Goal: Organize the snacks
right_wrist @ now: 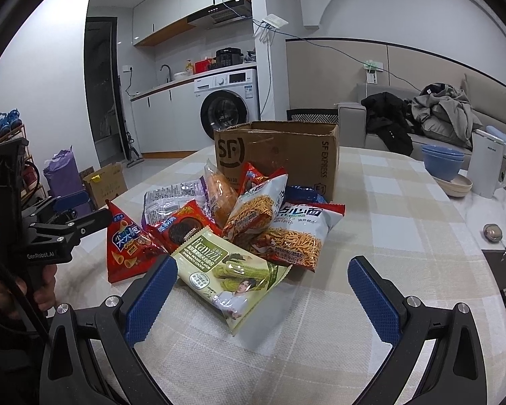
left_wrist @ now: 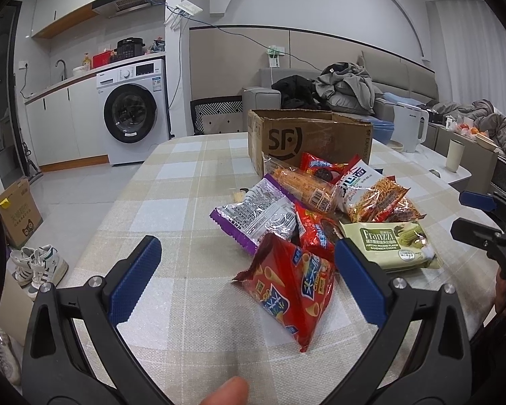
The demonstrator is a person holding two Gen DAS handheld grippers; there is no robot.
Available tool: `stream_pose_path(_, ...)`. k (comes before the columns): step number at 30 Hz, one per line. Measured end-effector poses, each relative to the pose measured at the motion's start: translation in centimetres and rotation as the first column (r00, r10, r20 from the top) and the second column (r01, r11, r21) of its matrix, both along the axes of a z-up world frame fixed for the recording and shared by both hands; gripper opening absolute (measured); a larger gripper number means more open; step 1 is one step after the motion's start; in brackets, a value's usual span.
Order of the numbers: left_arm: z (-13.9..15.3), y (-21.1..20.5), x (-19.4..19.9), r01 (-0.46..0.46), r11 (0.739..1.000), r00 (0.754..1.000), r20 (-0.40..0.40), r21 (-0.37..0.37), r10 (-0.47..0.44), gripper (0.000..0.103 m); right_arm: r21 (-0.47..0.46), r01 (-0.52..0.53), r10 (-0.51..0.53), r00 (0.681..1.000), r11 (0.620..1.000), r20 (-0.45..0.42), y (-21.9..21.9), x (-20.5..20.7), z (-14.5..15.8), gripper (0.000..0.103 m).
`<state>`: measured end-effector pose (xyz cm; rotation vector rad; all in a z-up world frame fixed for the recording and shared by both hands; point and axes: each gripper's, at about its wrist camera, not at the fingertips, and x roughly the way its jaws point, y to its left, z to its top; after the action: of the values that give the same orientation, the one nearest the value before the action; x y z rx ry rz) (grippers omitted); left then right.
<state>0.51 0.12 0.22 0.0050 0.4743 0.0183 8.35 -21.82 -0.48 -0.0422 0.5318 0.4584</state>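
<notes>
A heap of snack packets lies on the checked tablecloth (left_wrist: 172,202) in front of an open SF cardboard box (left_wrist: 297,141) (right_wrist: 280,155). Nearest my left gripper (left_wrist: 246,253) is a red cone-snack bag (left_wrist: 293,287) (right_wrist: 124,243), lying between its open fingers. A green Franzzi cookie packet (right_wrist: 229,270) (left_wrist: 388,239) lies nearest my right gripper (right_wrist: 263,273), which is open and holds nothing. Behind them lie a purple-edged bag (left_wrist: 256,216), red cookie packets (right_wrist: 182,229) and noodle-snack bags (right_wrist: 297,233).
Blue bowls (right_wrist: 443,160), a white kettle (right_wrist: 489,165) and a small round object (right_wrist: 492,233) stand on the table's right side. A washing machine (left_wrist: 131,114) and counter are at the back left, a sofa with clothes (left_wrist: 344,91) behind. A cardboard box and shoes (left_wrist: 37,263) sit on the floor.
</notes>
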Motion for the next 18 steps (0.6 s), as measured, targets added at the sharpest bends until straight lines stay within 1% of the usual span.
stream_pose_path(5,-0.3,0.1,0.6,0.002,1.0,1.0,-0.026,-0.002,-0.002,0.102,-0.006,-0.049,0.049,0.997,0.999,-0.06,0.7,1.0,-0.2,0.103)
stream_pose_path(9,-0.8,0.3,1.5,0.007,1.0,0.997,-0.078,-0.017,-0.008,0.102,-0.011,-0.109,0.107,0.987,0.994,-0.117,1.7,1.8,-0.6,0.103)
stream_pose_path(12,-1.1,0.4,2.1,0.019,0.999,0.994,-0.104,-0.03,-0.022,0.102,-0.021,-0.131,0.126,0.98,0.991,-0.154,2.3,2.5,-0.9,0.103)
stream_pose_path(18,-1.3,-0.3,2.9,0.054,0.998,0.989,-0.137,-0.011,-0.055,0.102,-0.052,-0.171,0.159,0.97,0.984,-0.182,3.0,3.3,-1.1,0.103)
